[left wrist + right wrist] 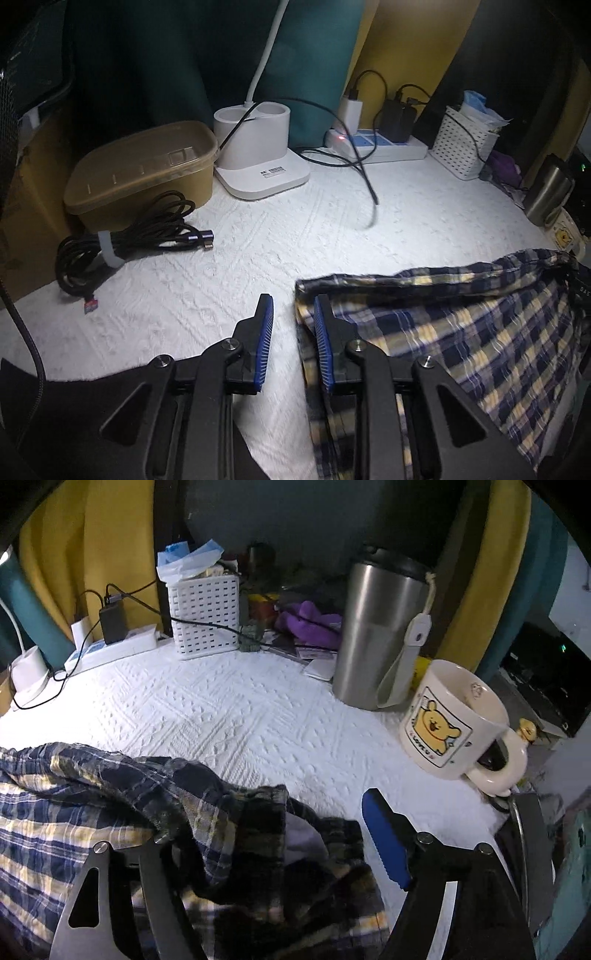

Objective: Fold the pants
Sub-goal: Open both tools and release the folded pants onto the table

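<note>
White embossed cloth covers the tabotop [229,266] under a dim backdrop of yellow and teal curtains.

Largest on it are the navy, yellow and white plaid fabric pants [461,332], bunched in the lower right of the left wrist view and the lower left of the right wrist view [110,794]. Their long axis seems to run across the frame, with a rumpled edge along the top.

Around them stand smaller things: a tan lidded plastic box [144,170] and a white lamp base [258,147] in the upper middle of the left view, a steel travel tumbler [373,627] and a cream mug with a yellow bear [454,720] at the right of the right view.

The left tool [293,332] has its blue pads a little apart, straddling the pants' left edge: the right pad rests over the cloth and the left over bare tabletop, gripping nothing.

The right tool [280,823] is spread wide and released; one blue pad shows clear at lower right, while the other jaw lies buried under a dark fold.

Both tools sit at opposite ends of the garment, the left nearer a clean edge, so I judge a pinch there likeliest.
</note>
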